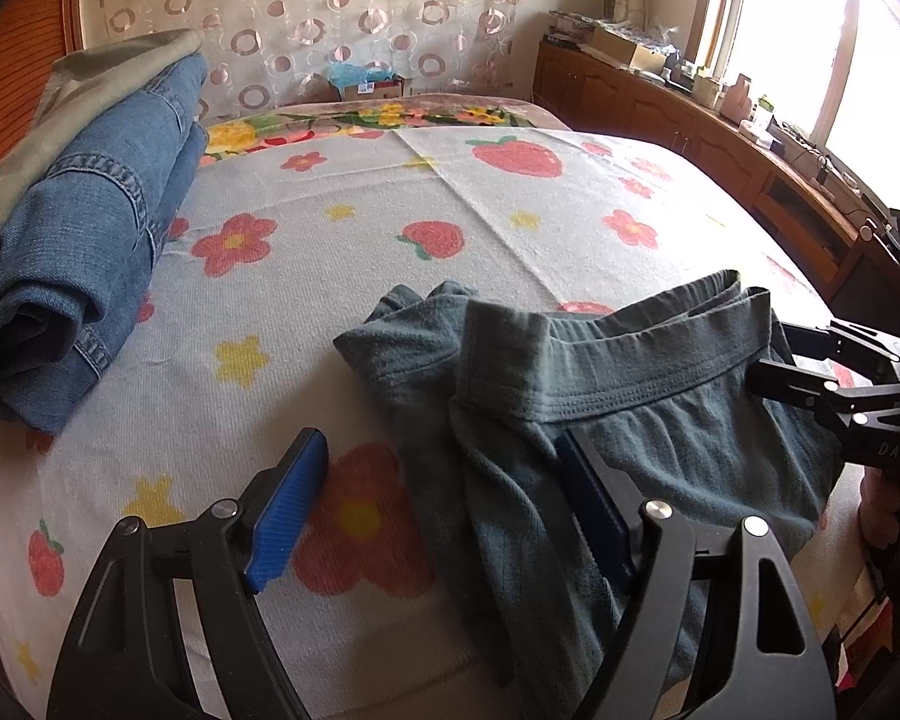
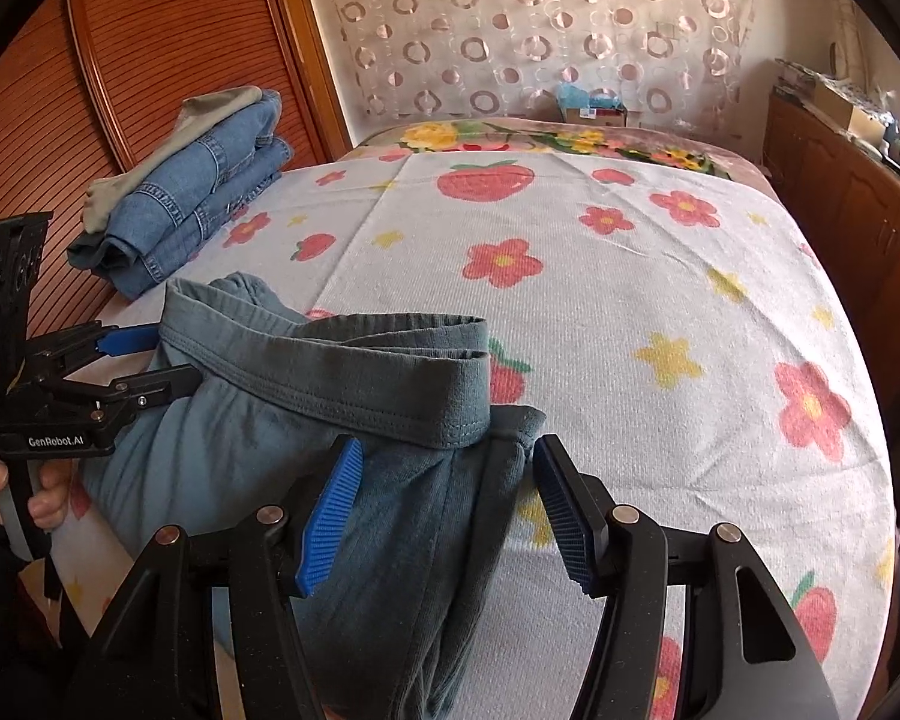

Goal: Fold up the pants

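Loosely folded teal pants (image 1: 660, 420) on strawberry bedspread (image 1: 390, 192), both claws open.

Both the left gripper (image 1: 444, 516) and right gripper (image 2: 447, 510) angle downward, jaws apart.

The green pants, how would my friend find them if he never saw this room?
Look at the bed with the strawberry-and-flower blanket. At its near edge, between the two grippers, lie the grey-green pants, folded up with the stretchy waistband on top. The other clothes, a stack of blue jeans, sit far off by the wooden wall.
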Available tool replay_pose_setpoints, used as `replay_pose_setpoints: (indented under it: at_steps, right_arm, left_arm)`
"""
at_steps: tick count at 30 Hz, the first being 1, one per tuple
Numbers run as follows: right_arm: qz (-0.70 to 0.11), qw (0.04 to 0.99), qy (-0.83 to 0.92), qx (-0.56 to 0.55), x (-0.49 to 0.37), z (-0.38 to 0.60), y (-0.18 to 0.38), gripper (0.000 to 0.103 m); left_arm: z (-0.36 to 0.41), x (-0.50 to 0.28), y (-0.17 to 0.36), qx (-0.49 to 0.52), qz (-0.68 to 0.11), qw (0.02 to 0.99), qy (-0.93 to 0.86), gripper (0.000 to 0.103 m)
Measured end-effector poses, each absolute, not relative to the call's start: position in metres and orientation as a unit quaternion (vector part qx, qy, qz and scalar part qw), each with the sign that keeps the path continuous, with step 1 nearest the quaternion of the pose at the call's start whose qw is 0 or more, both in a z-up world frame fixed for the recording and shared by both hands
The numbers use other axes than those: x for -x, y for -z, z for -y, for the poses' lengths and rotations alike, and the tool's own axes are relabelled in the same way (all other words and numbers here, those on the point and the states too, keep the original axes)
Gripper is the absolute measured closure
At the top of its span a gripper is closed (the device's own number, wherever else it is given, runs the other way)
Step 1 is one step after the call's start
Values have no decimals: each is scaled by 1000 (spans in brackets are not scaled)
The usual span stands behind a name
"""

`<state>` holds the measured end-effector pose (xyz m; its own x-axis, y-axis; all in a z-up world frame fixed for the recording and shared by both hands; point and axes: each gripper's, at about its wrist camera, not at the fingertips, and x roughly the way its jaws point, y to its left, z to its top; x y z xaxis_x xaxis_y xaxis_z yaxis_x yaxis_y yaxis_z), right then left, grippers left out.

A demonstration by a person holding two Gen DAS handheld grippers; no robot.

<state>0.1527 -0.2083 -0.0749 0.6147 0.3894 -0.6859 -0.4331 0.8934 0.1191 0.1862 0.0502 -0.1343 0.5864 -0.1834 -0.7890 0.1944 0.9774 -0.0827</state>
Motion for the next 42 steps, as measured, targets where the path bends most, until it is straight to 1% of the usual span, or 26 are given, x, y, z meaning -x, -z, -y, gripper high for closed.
replay_pose_setpoints:
  at_steps: [4, 7, 10, 12, 15, 17, 18, 19, 22, 23, 24, 25, 26, 27, 31, 42]
  right_arm:
    - [-374, 899, -223, 40, -150, 205, 75, 41]
    - [-371, 901, -219, 45, -148, 203, 75, 41]
    - [-371, 901, -220, 44, -148, 203, 75, 41]
    - [-371, 901, -223, 38, -148, 206, 75, 41]
    - [-370, 901, -226, 31, -148, 208, 75, 42]
    - [-369, 901, -225, 28, -148, 210, 75, 44]
    - [-370, 902, -221, 26, -148, 211, 75, 48]
    - [-370, 902, -220, 22, -149, 212, 75, 56]
    - [-371, 899, -230, 9, -149, 215, 75, 73]
    - [-372, 899, -232, 6, -148, 216, 75, 76]
    - [-373, 898, -235, 2, -148, 217, 75, 82]
    - [-374, 896, -239, -1, -148, 218, 75, 87]
    - [-374, 895, -243, -3, -147, 219, 75, 89]
    - [-371, 896, -245, -2, -146, 218, 74, 91]
    - [-349, 902, -254, -12, -138, 222, 67, 94]
    - [-277, 923, -269, 2, -108, 226, 20, 95]
  left_arm:
    - [-54, -193, 130, 17, -452, 884, 117, 24]
    - [-56, -196, 123, 29, -438, 890, 121, 25]
    - [-60, -202, 123, 44, -438, 889, 128, 33]
    - [-63, -206, 128, 58, -446, 883, 132, 37]
    - [-66, -208, 132, 71, -447, 881, 137, 39]
    - [-64, -209, 132, 69, -445, 882, 136, 39]
    - [-63, -210, 132, 69, -444, 883, 136, 40]
    - [-62, -210, 132, 70, -442, 883, 138, 45]
    - [-57, -210, 133, 72, -440, 882, 151, 60]
    - [-56, -209, 132, 71, -439, 883, 154, 68]
    - [-55, -207, 131, 73, -437, 882, 159, 73]
    - [-53, -206, 129, 75, -434, 883, 161, 77]
    - [-52, -204, 126, 72, -431, 885, 160, 82]
    - [-49, -202, 124, 66, -427, 887, 161, 83]
    - [-43, -189, 106, 56, -403, 898, 165, 85]
    - [-39, -160, 43, 35, -327, 929, 169, 85]
